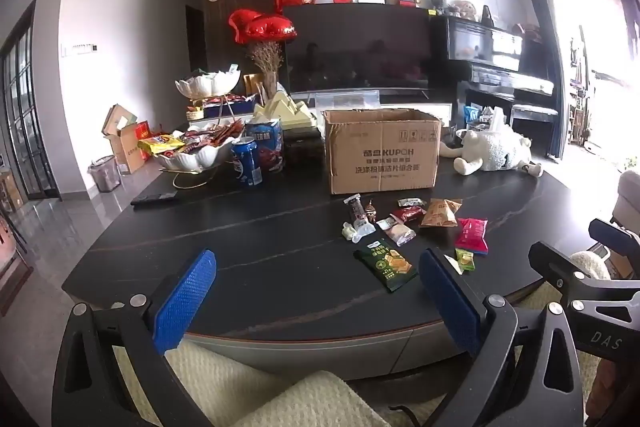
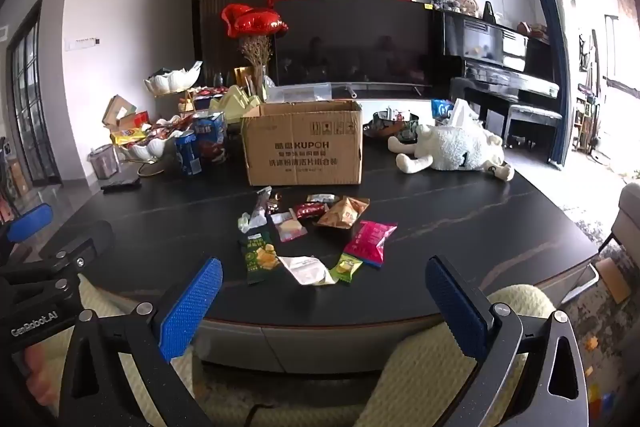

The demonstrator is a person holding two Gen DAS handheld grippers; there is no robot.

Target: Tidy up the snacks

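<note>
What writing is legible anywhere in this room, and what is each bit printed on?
"KUPOH": front of the cardboard box; the Chinese lines beneath are too blurred to read.
"1": side of the plush sheep.
"GenRobot.AI": body of the left tongs, seen from the right camera.
"DAS": frame of the right tongs, cut off at the picture's edge.
Snack packets and blue can: print too small or blurred.

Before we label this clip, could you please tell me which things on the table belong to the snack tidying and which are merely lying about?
For the job:
- loose snack packets
- open cardboard box
- left gripper, right gripper, both open and empty

Lying about:
- plush sheep
- blue can
- heart balloons
- remote
</note>
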